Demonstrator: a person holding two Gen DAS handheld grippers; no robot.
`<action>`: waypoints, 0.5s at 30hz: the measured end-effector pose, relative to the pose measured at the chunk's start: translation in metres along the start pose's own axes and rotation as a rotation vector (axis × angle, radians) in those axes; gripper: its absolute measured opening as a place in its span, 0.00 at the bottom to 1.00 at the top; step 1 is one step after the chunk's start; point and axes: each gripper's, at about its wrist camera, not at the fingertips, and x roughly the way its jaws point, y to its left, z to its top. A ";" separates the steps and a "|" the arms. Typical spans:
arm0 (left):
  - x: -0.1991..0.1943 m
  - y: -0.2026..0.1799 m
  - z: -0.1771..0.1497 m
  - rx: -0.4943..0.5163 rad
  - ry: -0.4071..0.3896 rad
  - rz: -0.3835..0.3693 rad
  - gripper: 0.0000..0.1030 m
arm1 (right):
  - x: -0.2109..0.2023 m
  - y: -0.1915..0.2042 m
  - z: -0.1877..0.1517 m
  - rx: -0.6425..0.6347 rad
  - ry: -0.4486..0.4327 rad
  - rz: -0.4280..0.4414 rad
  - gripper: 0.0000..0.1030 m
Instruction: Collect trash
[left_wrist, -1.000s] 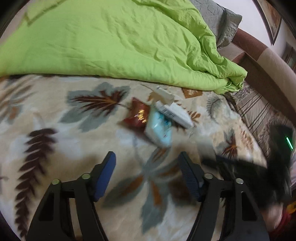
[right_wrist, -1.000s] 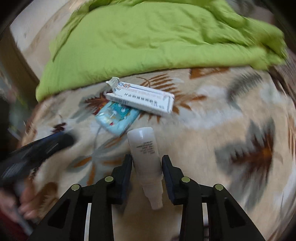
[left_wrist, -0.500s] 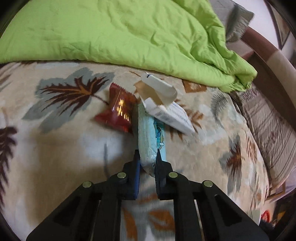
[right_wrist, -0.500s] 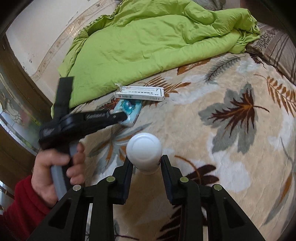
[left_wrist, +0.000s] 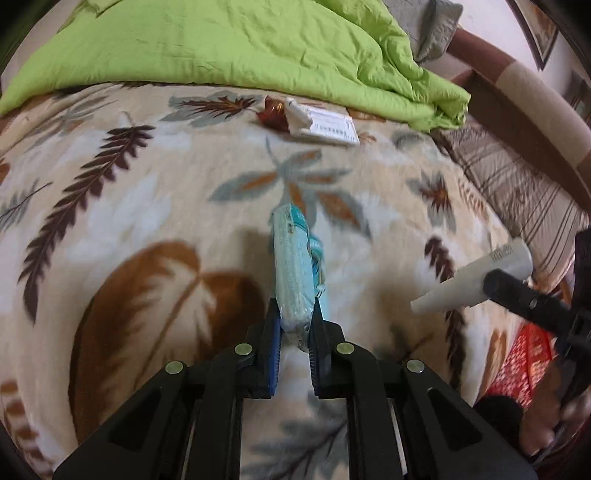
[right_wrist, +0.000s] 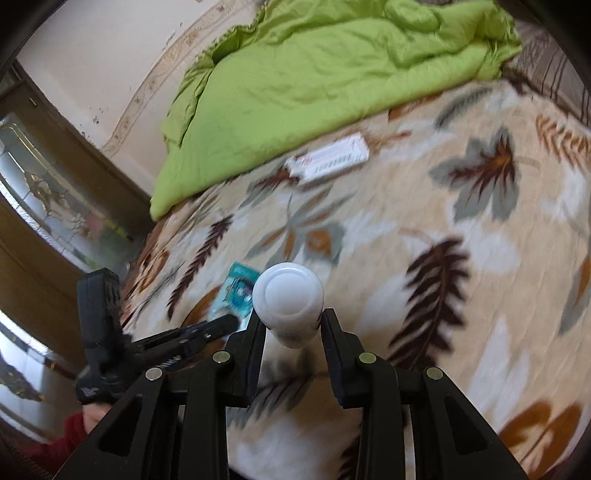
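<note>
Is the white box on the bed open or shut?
Open: the white box has an end flap sticking out beside the red wrapper.

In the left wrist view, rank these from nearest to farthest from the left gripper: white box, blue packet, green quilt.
1. Blue packet: clamped in the left gripper.
2. White box: far ahead on the blanket, beside a red wrapper.
3. Green quilt: behind the box, along the top.
</note>
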 end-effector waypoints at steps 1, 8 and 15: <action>0.001 -0.002 -0.002 0.018 -0.002 0.019 0.13 | 0.001 0.001 -0.002 0.001 0.005 -0.003 0.32; 0.024 0.002 0.016 0.005 -0.002 0.028 0.31 | 0.002 0.004 -0.008 0.005 0.006 -0.024 0.32; 0.012 -0.006 0.014 0.000 -0.066 0.010 0.13 | -0.006 0.006 -0.009 0.012 -0.010 -0.044 0.32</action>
